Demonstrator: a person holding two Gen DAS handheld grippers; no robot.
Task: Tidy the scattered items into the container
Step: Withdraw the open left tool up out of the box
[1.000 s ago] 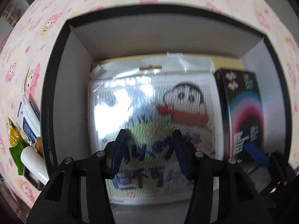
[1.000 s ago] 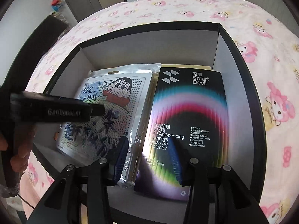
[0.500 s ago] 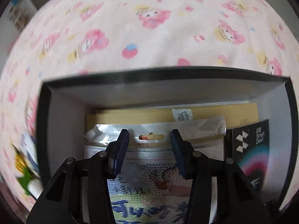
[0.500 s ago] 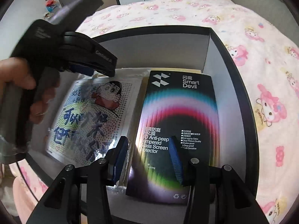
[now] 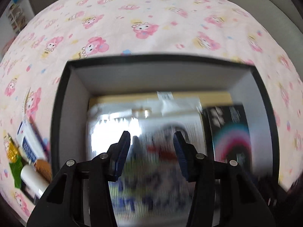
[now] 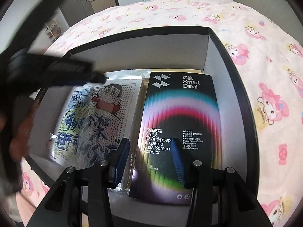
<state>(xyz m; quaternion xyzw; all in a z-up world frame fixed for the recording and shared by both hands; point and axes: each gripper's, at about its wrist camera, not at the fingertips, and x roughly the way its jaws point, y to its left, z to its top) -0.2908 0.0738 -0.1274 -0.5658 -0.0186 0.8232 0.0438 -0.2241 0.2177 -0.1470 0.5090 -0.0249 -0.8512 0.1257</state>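
Both grippers over the box (image 6: pixel 223 43), nothing held.

Left gripper (image 5: pixel 152 147) has lifted since a second ago, jaws part open and empty; the blurred cartoon packet (image 6: pixel 90 121) probably lies flat below (beside the screen protector pack (image 6: pixel 180 113)). Right gripper (image 6: pixel 149 160) hovers unmoved, part open, empty. Scattered items (image 5: pixel 28 151) wait outside left.

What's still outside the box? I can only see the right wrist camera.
Observer: The left wrist view shows a white tube on the bedspread, just outside the box.
Operator: Anything else there?
Observer: Yes, an orange comb lies beside the tube.
Operator: Is the left gripper carrying something?
Observer: No. The left gripper has its fingers apart, with nothing between them.
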